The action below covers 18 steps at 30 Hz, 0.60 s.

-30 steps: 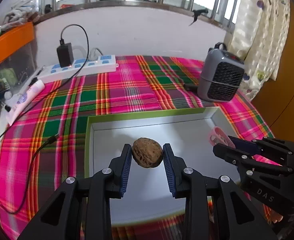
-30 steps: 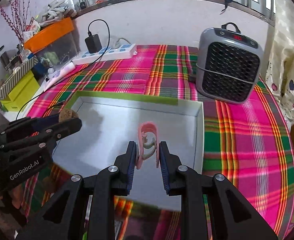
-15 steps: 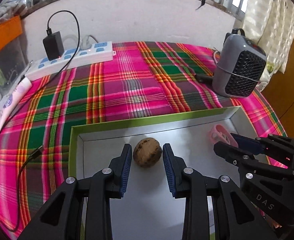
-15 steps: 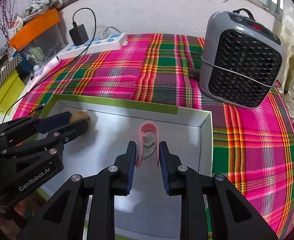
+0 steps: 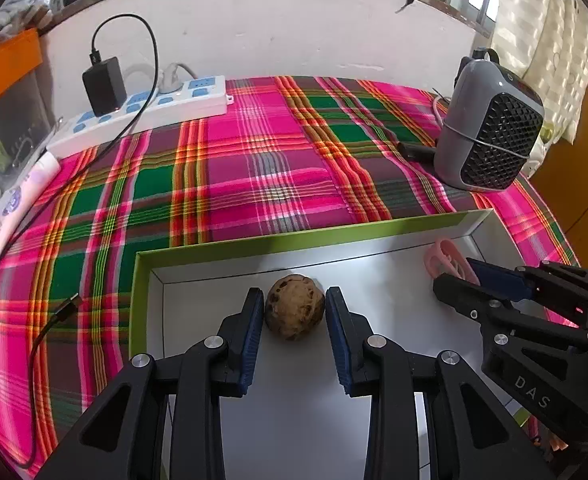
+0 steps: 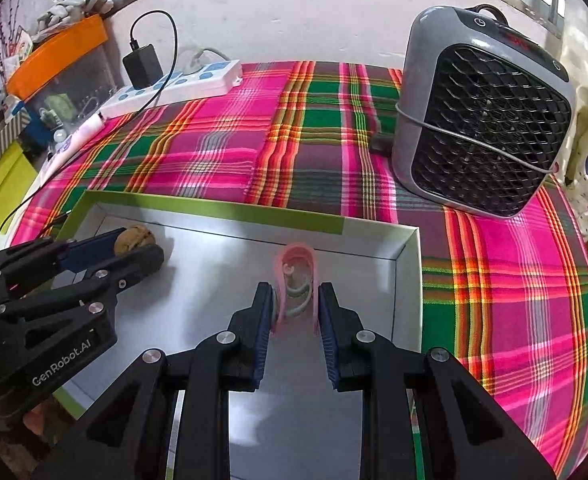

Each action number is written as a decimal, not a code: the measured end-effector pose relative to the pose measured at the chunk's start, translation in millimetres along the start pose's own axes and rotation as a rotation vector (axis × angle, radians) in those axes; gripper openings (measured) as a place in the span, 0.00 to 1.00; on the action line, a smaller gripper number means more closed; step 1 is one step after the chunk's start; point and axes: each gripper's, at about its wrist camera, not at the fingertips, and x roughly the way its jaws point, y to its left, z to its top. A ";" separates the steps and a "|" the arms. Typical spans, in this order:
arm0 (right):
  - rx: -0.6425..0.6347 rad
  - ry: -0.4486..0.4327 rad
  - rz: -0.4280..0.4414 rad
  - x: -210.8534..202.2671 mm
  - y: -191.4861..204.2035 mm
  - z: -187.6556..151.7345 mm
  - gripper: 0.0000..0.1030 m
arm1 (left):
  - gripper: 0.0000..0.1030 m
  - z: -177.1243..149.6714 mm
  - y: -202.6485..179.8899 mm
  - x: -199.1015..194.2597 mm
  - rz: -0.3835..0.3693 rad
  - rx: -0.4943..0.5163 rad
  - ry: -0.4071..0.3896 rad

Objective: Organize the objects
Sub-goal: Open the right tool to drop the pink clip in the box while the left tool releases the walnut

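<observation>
Left wrist view: both tongs reach down into one tray.
Counter: plaid cloth [image 5: 253, 176] spreads beyond both tongs.
Tray: white box [image 5: 374, 242] with green rim, its floor directly below both tongs.
Left tongs [image 5: 294, 312]: clamped on the walnut [image 5: 294, 312], which sits low over the tray floor near the far wall.
Right tongs [image 6: 296, 304]: pinched on the pink clip [image 6: 296, 280], long axis running forward along the fingers.
Key relation: each object lies dead ahead between its own pads, so release probably needs only parting the tongs.
Nearer hand: neither; each already has its own piece.
</observation>
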 end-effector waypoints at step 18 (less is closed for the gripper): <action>-0.001 -0.025 0.002 -6.1 -1.5 -5.4 0.46 | 0.39 -6.6 6.4 -11.3 0.006 -0.034 -0.017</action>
